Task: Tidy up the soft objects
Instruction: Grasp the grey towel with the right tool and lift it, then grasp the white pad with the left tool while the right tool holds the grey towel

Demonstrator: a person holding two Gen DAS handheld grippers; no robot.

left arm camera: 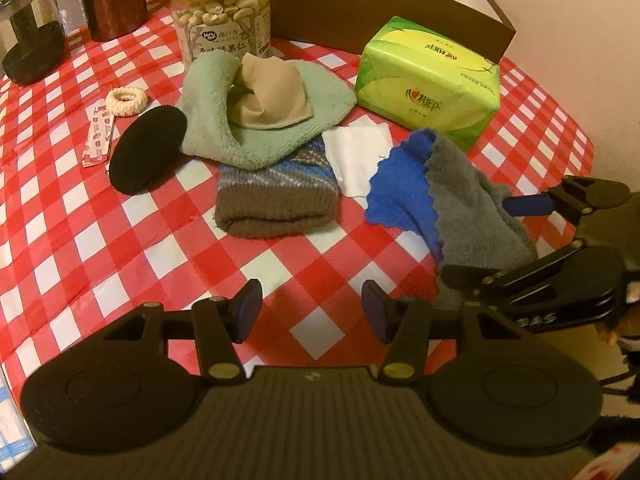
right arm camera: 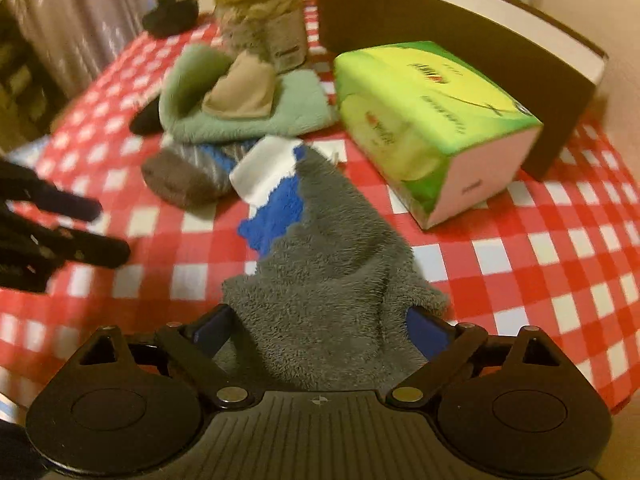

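Right gripper (right arm camera: pixel 320 324) stands wide open, fingers spread either side of the grey-and-blue fleece cloth (right arm camera: pixel 332 264) – the pads sit beside the cloth w/o pinching it, and the cloth lies loose on the red-and-white checked tablecloth (right arm camera: pixel 540 264). Left gripper (left arm camera: pixel 310 312) is about half open, nothing betw. its pads, hovering over bare checks near the table's front edge.

Just beyond the fleece cloth's blue end lies a white folded tissue (left arm camera: pixel 356 152), touching it. Left of that, a striped knit beanie (left arm camera: pixel 276 196) – its far side tucked under a mint-green towel (left arm camera: pixel 256 120), w/ a beige cloth (left arm camera: pixel 268 96) on top of the towel. Further left, a black round pad (left arm camera: pixel 148 152), then a cream scrunchie (left arm camera: pixel 126 100).

Right of the pile sits a green tissue pack (left arm camera: pixel 430 80), near the fleece cloth. Behind, a jar of nuts (left arm camera: pixel 222 12) and a brown box (left arm camera: pixel 384 4) at the back.
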